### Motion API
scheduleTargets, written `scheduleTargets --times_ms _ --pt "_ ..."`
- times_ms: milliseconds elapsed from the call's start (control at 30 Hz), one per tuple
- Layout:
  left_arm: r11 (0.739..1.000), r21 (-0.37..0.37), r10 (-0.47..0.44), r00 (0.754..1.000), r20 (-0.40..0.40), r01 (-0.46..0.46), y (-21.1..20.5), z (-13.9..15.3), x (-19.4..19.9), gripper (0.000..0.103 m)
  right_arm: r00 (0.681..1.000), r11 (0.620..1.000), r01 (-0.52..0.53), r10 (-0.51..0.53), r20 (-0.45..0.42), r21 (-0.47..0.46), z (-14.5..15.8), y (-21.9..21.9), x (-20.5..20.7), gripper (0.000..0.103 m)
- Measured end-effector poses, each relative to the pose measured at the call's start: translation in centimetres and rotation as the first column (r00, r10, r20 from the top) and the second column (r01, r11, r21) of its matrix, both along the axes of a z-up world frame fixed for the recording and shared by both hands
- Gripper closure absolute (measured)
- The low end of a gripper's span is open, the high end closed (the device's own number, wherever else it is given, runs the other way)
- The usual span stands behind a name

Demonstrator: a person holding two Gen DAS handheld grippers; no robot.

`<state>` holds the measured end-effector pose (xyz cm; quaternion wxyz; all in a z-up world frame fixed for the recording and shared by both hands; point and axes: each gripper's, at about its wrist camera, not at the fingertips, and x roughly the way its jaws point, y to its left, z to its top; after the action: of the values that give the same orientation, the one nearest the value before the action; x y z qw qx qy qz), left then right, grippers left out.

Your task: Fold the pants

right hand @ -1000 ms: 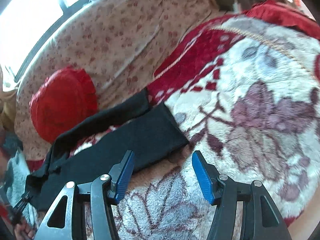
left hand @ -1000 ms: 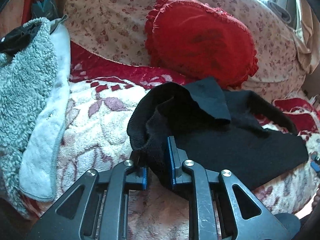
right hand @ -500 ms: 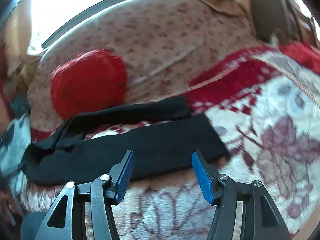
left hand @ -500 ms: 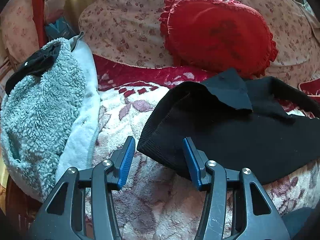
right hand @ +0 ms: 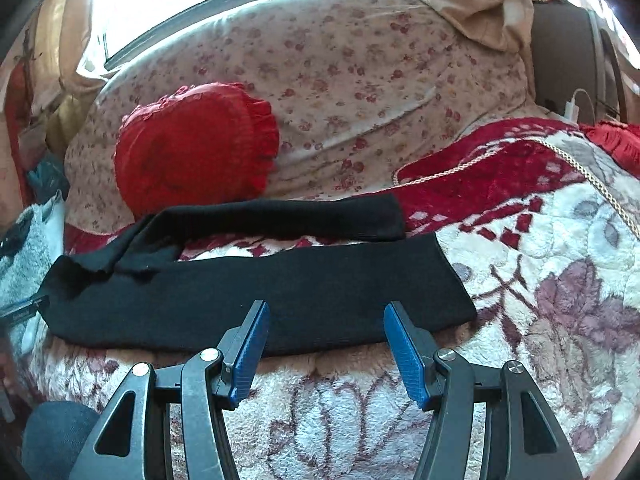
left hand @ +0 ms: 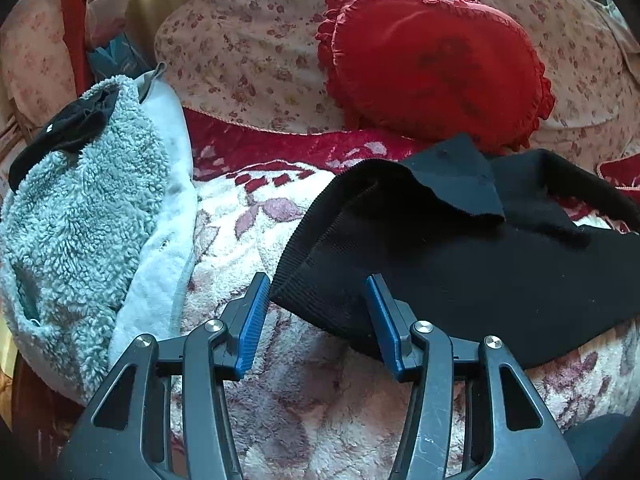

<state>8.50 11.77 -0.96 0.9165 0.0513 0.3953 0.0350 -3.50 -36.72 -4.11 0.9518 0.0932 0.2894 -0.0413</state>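
Note:
Black knit pants [right hand: 280,280] lie stretched across a floral plush blanket [right hand: 540,280], two legs running left to right with a gap between them. In the left wrist view the ribbed waist end [left hand: 420,248] lies rumpled, with one flap folded over. My left gripper [left hand: 316,304] is open and empty, its blue fingertips on either side of the waist's near corner. My right gripper [right hand: 326,332] is open and empty, just in front of the near leg's edge.
A red ruffled heart-shaped pillow [left hand: 432,64] leans on a floral cushion [right hand: 360,72] behind the pants. A grey fleece garment [left hand: 80,220] with a small black cloth [left hand: 64,132] on top lies at the left. A window is behind.
My left gripper opened and let go of the waist, which now lies on the blanket. My right gripper swung left and now faces the middle of the near leg.

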Motion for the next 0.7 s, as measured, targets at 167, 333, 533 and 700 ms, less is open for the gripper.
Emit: scheduleTargets --times_ms 167,333,533,700 --pt "1.000 -0.005 0.000 1.000 -0.001 0.000 0.07 -0.05 0.04 0.054 1.000 1.000 0.005 -0.005 0.000 0.006 -0.01 -0.07 -0.07 0.045" --pt "1.000 -0.004 0.000 1.000 -0.001 0.000 0.07 -0.08 0.00 0.054 1.000 1.000 0.008 -0.008 -0.002 0.010 0.00 -0.16 -0.10 0.045" --pt "1.000 -0.006 0.000 1.000 -0.002 0.000 0.06 -0.09 0.04 0.054 1.000 1.000 0.015 -0.015 -0.001 0.019 0.03 -0.37 -0.14 0.045" --pt "1.000 -0.006 0.000 1.000 -0.002 0.000 0.10 -0.09 0.02 0.054 1.000 1.000 0.018 -0.018 -0.001 0.018 -0.01 -0.41 -0.16 0.045"
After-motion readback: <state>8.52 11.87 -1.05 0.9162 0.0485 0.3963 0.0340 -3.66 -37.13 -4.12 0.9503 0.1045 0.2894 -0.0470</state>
